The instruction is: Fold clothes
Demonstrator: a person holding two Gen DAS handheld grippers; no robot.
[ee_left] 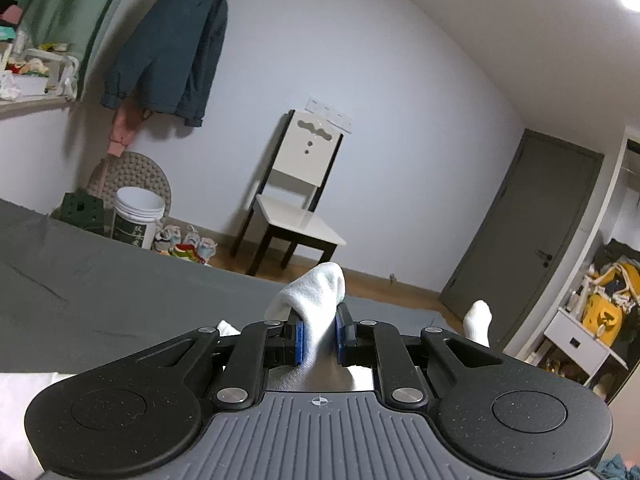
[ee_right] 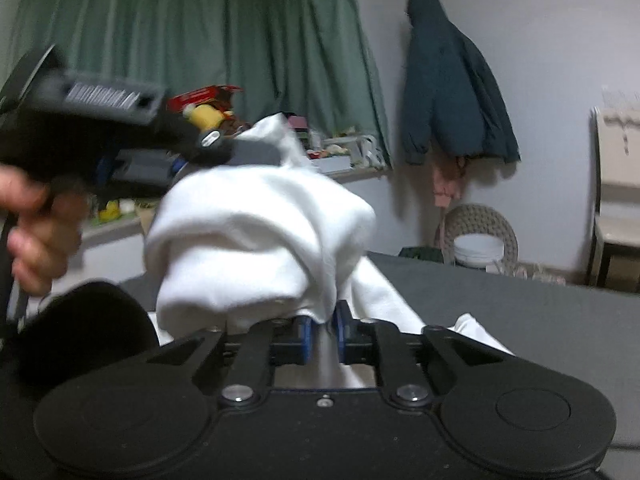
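Both tongs clamped on one white garment point(ee_right: 260, 232): left tongs point(ee_left: 318, 336) pinching a bunched fold, right tongs point(ee_right: 322, 334) nipping another edge, cloth raised clear above the grey bed point(ee_right: 520, 304), apparently to let it hang straight before folding.

- Pale wall point(ee_left: 360, 60) with a teal jacket point(ee_left: 172, 52) hanging on it.
- White-seated chair point(ee_left: 298, 200) with dark legs against that wall.
- Green curtain point(ee_right: 200, 32) above a cluttered shelf point(ee_left: 32, 100).
- Grey door point(ee_left: 520, 232) closed; wooden floor point(ee_left: 380, 284).
- White bucket point(ee_left: 138, 216) beside shoes point(ee_left: 186, 242).
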